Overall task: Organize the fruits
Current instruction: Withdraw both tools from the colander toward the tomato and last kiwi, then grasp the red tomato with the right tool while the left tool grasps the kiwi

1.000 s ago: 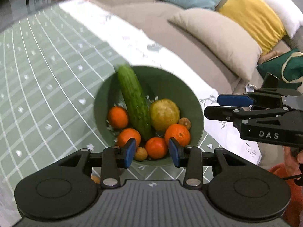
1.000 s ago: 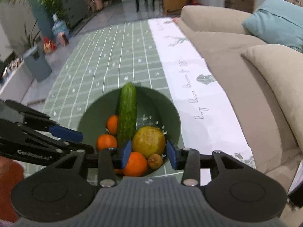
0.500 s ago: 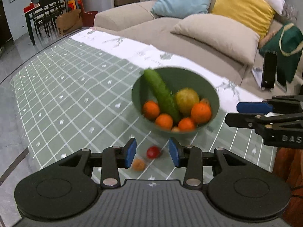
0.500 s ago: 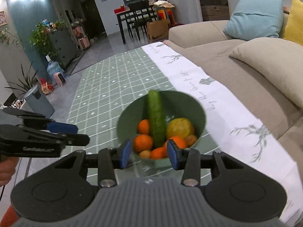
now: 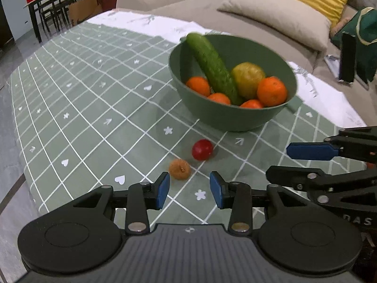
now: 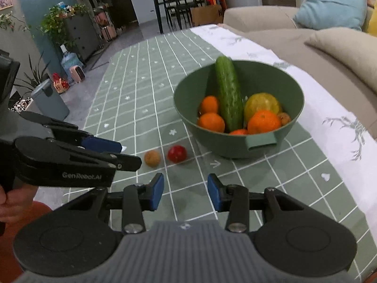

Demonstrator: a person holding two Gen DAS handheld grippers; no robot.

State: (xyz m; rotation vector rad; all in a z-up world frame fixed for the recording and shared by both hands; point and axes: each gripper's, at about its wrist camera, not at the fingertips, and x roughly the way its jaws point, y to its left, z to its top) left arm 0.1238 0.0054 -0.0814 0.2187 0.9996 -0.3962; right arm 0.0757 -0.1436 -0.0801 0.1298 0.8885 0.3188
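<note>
A green bowl (image 5: 226,118) (image 6: 212,139) on the table holds a cucumber (image 5: 212,63) (image 6: 228,94), several oranges (image 5: 272,91) (image 6: 264,121), a yellow-green round fruit (image 5: 247,77) (image 6: 261,102) and a small brown fruit (image 6: 284,118). On the cloth before the bowl lie a small red fruit (image 5: 202,149) (image 6: 177,153) and a small tan fruit (image 5: 179,168) (image 6: 152,158). My left gripper (image 5: 189,189) (image 6: 113,151) is open and empty, just short of the tan fruit. My right gripper (image 6: 185,192) (image 5: 292,162) is open and empty, near the table's front.
The table has a green checked cloth (image 5: 82,94) with a white runner (image 6: 318,99) along the sofa side. A beige sofa with cushions (image 5: 271,16) stands behind the bowl. A dark upright phone (image 5: 347,56) and a green bag (image 5: 365,30) lie on the sofa. The table edge (image 5: 21,184) is at left.
Both grippers have pulled back and down from above the bowl to low over the table's front. The two loose fruits have come into view. Both jaws stay open.
</note>
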